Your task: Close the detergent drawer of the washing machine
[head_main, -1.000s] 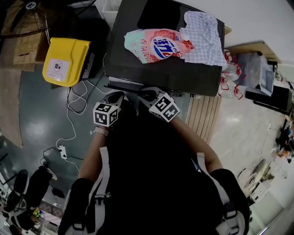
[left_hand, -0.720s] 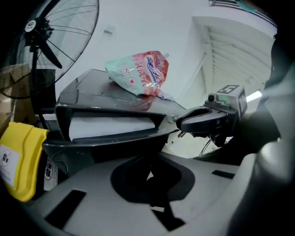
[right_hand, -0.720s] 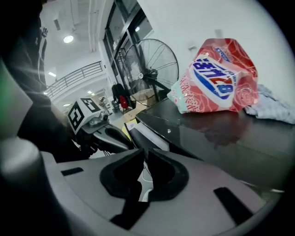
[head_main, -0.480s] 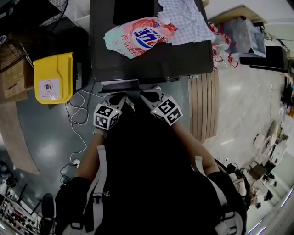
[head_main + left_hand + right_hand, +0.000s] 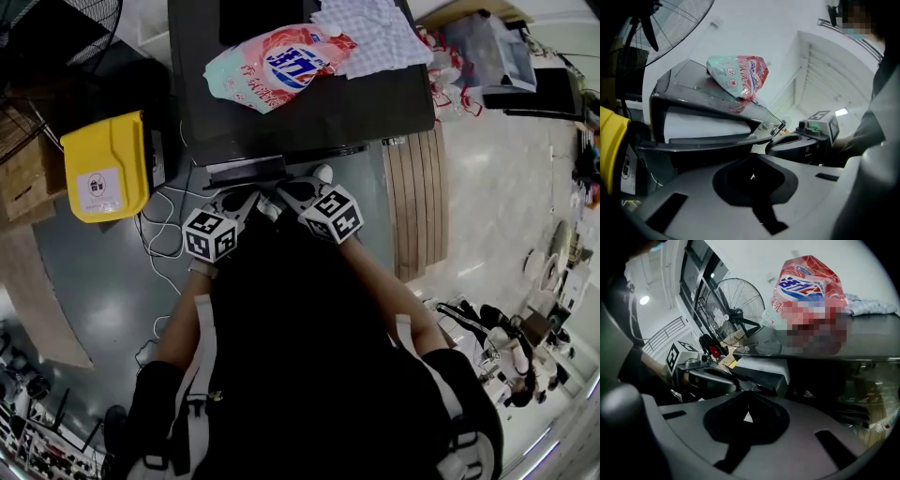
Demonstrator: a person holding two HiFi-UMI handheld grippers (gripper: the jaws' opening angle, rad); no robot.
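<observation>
Left tongs [image 5: 752, 174] and right tongs [image 5: 747, 414] are both pinched tight, empty. They sit side by side just before the protruding detergent drawer [image 5: 246, 172].

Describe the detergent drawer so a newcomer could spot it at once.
Find the dark washing machine with the pink detergent bag and checked cloth on top. Along its near front edge, towards the yellow bin, the detergent drawer sticks out, just ahead of the left gripper. It is the only part jutting from that front, a flat tray.
</observation>
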